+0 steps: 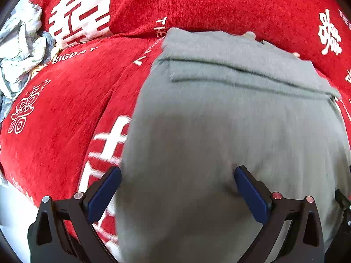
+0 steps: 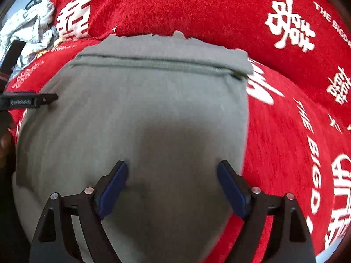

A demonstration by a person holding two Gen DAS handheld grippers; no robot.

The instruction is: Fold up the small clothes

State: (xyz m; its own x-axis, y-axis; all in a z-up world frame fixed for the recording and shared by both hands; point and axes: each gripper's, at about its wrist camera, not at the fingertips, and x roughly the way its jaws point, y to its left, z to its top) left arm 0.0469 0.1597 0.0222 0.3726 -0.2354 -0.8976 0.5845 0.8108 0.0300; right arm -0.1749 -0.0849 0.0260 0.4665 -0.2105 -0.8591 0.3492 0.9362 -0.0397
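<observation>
A grey-green garment (image 1: 230, 114) lies flat on a red cover, with a folded band across its far end. It also fills the middle of the right wrist view (image 2: 142, 100). My left gripper (image 1: 177, 175) is open just above the garment's near left part, its left finger over the garment's left edge. My right gripper (image 2: 172, 168) is open above the garment's near right part, nothing between its blue pads (image 2: 232, 188). Part of the left gripper (image 2: 28, 102) shows at the left edge of the right wrist view.
The red cover (image 1: 65, 109) with white characters and lettering spreads under everything, and a red cushion (image 1: 219, 4) rises behind the garment. A crumpled pile of pale clothes (image 1: 22, 43) lies at the far left; it also shows in the right wrist view (image 2: 30, 28).
</observation>
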